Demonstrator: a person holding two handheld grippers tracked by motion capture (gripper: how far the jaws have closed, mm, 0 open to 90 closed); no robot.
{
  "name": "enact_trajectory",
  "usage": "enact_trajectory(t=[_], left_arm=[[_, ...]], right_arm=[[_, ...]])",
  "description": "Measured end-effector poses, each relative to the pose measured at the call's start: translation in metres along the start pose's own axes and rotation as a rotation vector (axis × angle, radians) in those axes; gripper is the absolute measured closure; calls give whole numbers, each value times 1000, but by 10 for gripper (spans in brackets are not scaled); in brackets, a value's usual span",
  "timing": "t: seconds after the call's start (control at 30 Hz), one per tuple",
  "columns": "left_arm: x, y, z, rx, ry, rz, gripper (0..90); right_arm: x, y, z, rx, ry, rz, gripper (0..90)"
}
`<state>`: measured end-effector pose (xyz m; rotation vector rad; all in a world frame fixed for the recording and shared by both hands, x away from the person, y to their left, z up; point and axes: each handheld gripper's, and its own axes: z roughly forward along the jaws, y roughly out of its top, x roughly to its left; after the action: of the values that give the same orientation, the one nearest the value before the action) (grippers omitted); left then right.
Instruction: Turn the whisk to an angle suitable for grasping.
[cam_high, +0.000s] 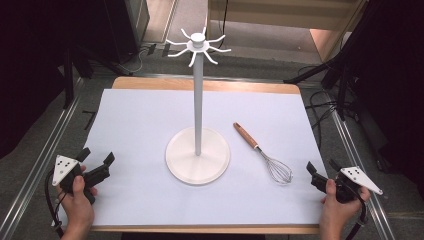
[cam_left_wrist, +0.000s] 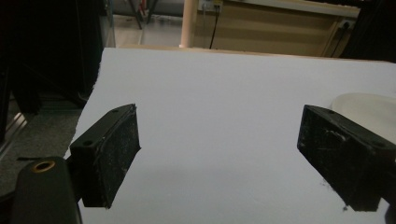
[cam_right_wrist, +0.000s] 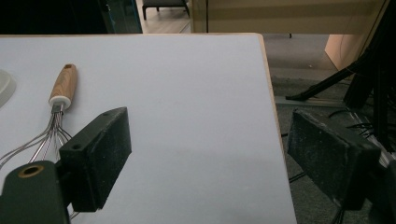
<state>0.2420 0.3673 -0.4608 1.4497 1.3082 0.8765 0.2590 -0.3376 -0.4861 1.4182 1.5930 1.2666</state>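
A white stand (cam_high: 198, 100) with a round base (cam_high: 198, 165) and hooked arms at its top rises from the middle of the white table. A whisk (cam_high: 262, 152) with a wooden handle (cam_right_wrist: 63, 85) and wire loops lies flat to the right of the base. My left gripper (cam_high: 96, 159) rests at the table's near left corner, jaws wide apart over bare surface (cam_left_wrist: 219, 154). Held at the near right edge, my right gripper (cam_high: 322, 167) is open too, with the whisk wires (cam_right_wrist: 44, 140) just left of its left jaw.
The white sheet covers a wooden table (cam_high: 200, 85) with metal rails along both sides. Dark stands and cables (cam_high: 340, 80) sit on the floor at the right, beyond the table edge (cam_right_wrist: 271, 102). A sliver of the stand's base (cam_left_wrist: 369, 109) shows at the right of the left gripper view.
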Motion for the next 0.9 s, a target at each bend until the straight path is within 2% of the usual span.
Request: enact_trajectory(t=[0.1, 0.17, 0.2, 0.37, 0.43, 0.5, 0.57, 0.63, 0.7, 0.77, 0.9], left_arm=[[-2, 0, 1, 3, 11, 11, 138], [-3, 0, 1, 6, 14, 21, 138], [-3, 0, 1, 6, 16, 24, 138], [-5, -1, 1, 7, 26, 35, 138], [-6, -1, 1, 9, 30, 44, 138], [-6, -1, 1, 11, 32, 48, 138], [-6, -1, 1, 11, 32, 46, 138], [-5, -1, 1, 11, 30, 45, 138], [-5, -1, 1, 10, 29, 38, 138], [-5, -1, 1, 12, 32, 34, 138], [-6, -1, 2, 16, 37, 46, 138]], right_arm=[[-2, 0, -1, -13, 12, 8, 191], [-4, -1, -2, -19, 55, 20, 226], [-5, -1, -2, -17, 57, 28, 229], [0, 0, 0, 20, 18, 15, 254], [0, 0, 1, 38, 11, 39, 252], [-1, 1, 4, 64, 16, 38, 221], [2, 2, 7, 97, 31, 1, 210], [4, 2, 7, 94, 17, -20, 215], [4, 2, 7, 82, 20, -16, 229], [2, 3, 7, 71, 44, -1, 240], [7, 12, 10, 119, 57, -50, 285]])
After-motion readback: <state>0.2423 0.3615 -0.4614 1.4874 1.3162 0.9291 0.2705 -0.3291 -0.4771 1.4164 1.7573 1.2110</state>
